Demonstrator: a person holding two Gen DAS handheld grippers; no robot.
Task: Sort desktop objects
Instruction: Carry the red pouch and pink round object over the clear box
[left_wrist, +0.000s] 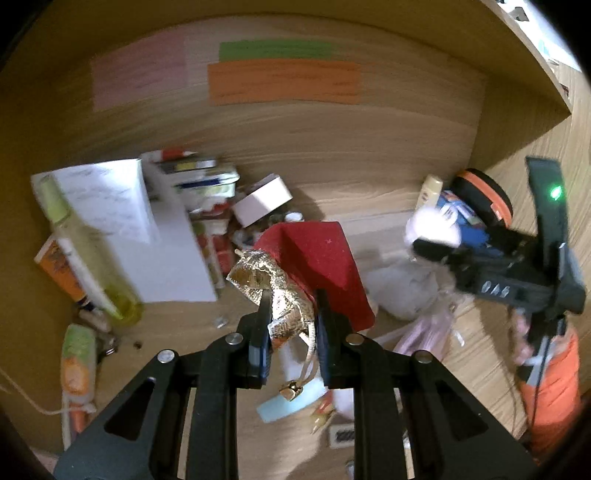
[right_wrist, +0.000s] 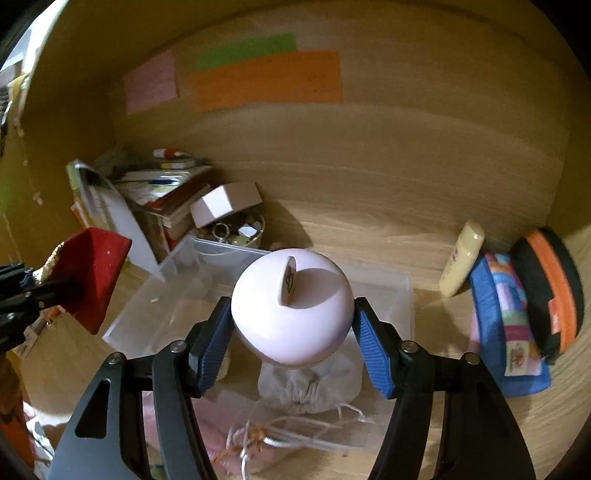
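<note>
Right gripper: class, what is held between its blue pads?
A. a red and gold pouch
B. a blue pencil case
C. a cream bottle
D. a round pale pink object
D: in the right wrist view the right gripper is closed on the round pale pink object, with a blue pad pressed on each side.

Three paper strips on the back wall: one pink, one green, one orange. Two zip pouches: blue, black-orange.
</note>
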